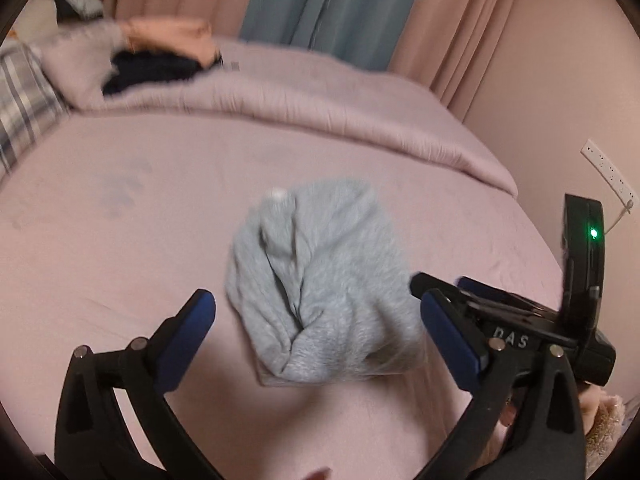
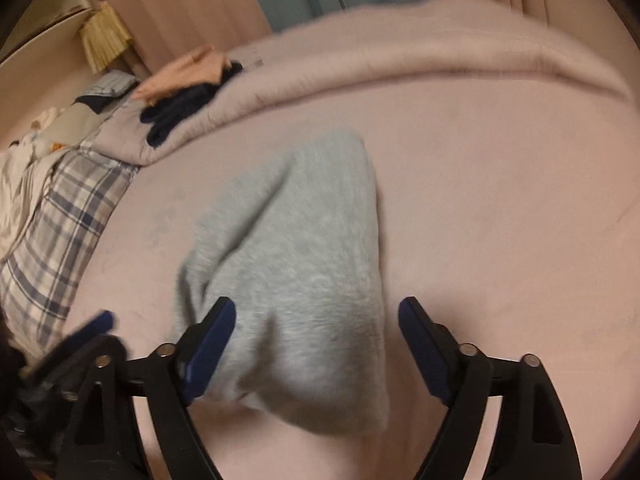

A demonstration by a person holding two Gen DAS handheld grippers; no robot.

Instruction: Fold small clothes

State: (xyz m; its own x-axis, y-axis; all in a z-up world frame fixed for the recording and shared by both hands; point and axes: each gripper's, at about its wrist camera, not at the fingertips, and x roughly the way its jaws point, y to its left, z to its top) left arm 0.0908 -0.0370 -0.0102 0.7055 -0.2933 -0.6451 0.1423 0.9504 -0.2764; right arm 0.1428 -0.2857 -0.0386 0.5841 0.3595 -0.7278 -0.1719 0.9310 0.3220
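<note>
Crumpled grey garment [image 1: 320, 276] bunched mid-bed on the pink sheet [image 1: 120, 264], left tongs [image 1: 318, 322] spread wide around its near edge, right tongs [image 2: 316, 346] spread too, straddling its near end, rolled pink duvet [image 1: 320, 120] behind, plaid pillow [image 2: 60, 232] left, bare sheet all round.

Both wrist views close above pink bed [image 1: 120, 240], facing the curtains [image 1: 304, 4], sharing grey garment [image 1: 320, 280]
</note>
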